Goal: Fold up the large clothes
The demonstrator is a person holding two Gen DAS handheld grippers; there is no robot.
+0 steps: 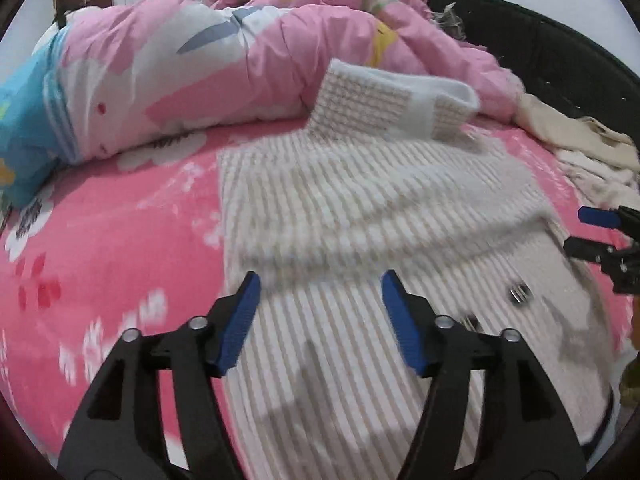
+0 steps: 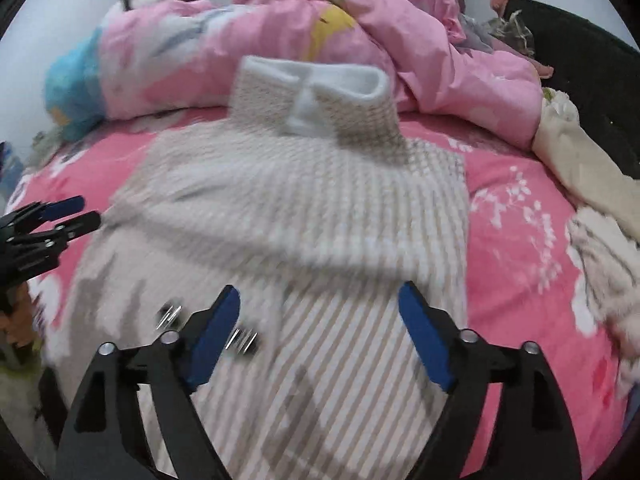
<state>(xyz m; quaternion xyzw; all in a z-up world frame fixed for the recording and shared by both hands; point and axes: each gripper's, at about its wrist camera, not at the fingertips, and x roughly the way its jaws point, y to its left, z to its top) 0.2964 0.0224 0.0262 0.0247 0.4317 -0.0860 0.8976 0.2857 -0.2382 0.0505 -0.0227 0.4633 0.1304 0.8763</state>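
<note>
A cream knitted garment (image 1: 360, 200) (image 2: 300, 200) with beige ribs lies spread on the pink flowered bed sheet (image 1: 120, 240) (image 2: 520, 240). Its white-lined collar (image 1: 380, 96) (image 2: 320, 92) points towards the quilt, and an upper layer lies folded across its middle. Metal fasteners (image 1: 518, 294) (image 2: 244, 340) show on the lower part. My left gripper (image 1: 320, 280) (image 2: 84, 211) hovers open over the garment's left lower half, nothing between its blue pads. My right gripper (image 2: 319, 292) (image 1: 578, 230) hangs open over the right lower half, also empty.
A crumpled pink quilt (image 1: 200, 80) (image 2: 400, 40) is piled behind the collar. A blue pillow (image 1: 24, 128) lies at the far left. Cream clothes (image 1: 580, 140) (image 2: 580, 168) are heaped at the right, against a dark bed frame (image 1: 540, 40) (image 2: 580, 40).
</note>
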